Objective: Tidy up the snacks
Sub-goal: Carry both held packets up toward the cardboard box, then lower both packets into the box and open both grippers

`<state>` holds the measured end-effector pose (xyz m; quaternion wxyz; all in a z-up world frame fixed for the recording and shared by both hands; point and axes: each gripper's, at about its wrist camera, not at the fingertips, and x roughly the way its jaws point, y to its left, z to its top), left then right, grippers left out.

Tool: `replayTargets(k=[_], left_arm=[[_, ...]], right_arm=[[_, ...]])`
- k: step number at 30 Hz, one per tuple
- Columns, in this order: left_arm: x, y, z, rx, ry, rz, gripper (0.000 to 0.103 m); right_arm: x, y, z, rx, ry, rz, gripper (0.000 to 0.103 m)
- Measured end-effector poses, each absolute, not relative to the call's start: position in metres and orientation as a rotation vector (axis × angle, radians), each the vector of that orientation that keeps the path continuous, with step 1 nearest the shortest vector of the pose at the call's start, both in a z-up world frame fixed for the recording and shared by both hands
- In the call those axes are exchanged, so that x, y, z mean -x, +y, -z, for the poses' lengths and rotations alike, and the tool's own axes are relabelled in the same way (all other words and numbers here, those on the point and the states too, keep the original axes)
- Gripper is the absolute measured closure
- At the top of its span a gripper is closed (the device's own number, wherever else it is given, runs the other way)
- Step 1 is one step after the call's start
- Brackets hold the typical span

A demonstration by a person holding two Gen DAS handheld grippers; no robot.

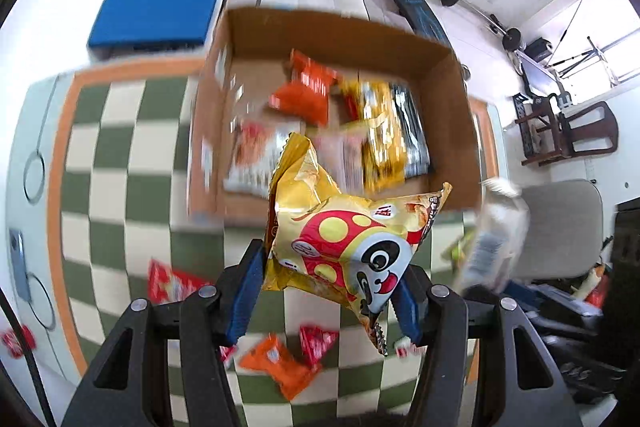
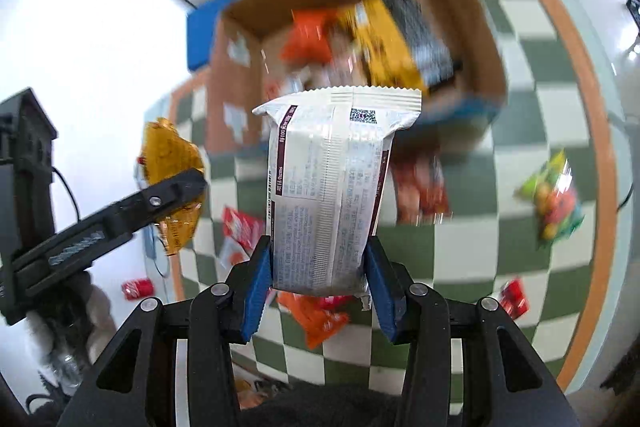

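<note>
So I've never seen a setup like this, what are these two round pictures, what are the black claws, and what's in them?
Each picture comes from a wide-angle camera on a hand-held gripper, looking along its two blue-padded fingers; a person carries one in each hand.

The left gripper is shut on a yellow crinkly snack bag with a red-and-white cartoon face. The right gripper is shut on a white printed snack packet.

Below lies a green-and-cream checkered tablecloth with small red and orange packets scattered on it. Ahead stands an open brown cardboard box already holding several snacks.
</note>
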<state>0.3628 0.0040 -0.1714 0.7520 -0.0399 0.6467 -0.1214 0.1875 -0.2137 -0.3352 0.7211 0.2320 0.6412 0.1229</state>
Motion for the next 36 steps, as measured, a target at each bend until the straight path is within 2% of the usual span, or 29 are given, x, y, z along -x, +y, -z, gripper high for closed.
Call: replayTargets(k=[3,8,16,24,25,26,27,28,29,31,34,36], left_arm=[[-0.406,-0.006,0.174,0.057,1.420,0.243,0.048],[-0.479,-0.016,0.196,-0.007,1.457,0.182,0.048],[-0.541,-0.020,0.242,-0.065,1.545,0.125,0.048],[-0.561,-0.020,0.268,-0.092,1.591,0.105,0.044],[-0.563,-0.020,0.271,-0.085,1.600,0.101,0.043],[-0.563,-0.020,0.273,-0.076,1.607,0.103,0.035],[-0.564,-0.021,0.274,-0.072,1.610,0.113,0.026],[-0.564,-0.022,0.275,-0.076,1.610,0.116,0.022],[-0.562,-0.024,0.274,-0.083,1.607,0.116,0.017],[-0.560,-0.026,0.272,-0.079,1.606,0.126,0.017],[-0.558,-0.028,0.267,-0.072,1.597,0.134,0.017],[-0.556,-0.029,0.263,-0.063,1.593,0.141,0.017]], right_arm=[[-0.217,-0.229,0.311,-0.462,1.353,-0.231,0.055],[-0.300,-0.250,0.309,-0.341,1.318,-0.129,0.055],[-0.394,-0.262,0.363,-0.197,1.425,-0.028,0.055],[-0.429,-0.263,0.400,-0.149,1.479,-0.008,0.054],[-0.433,-0.263,0.400,-0.143,1.489,-0.003,0.051],[-0.435,-0.262,0.401,-0.138,1.496,0.004,0.048],[-0.437,-0.261,0.403,-0.137,1.502,0.003,0.038],[-0.437,-0.260,0.403,-0.149,1.503,-0.009,0.032],[-0.438,-0.260,0.403,-0.164,1.504,-0.011,0.029],[-0.439,-0.256,0.401,-0.144,1.502,0.000,0.017],[-0.437,-0.254,0.401,-0.160,1.505,-0.002,0.016],[-0.436,-0.253,0.402,-0.181,1.512,-0.008,0.012]])
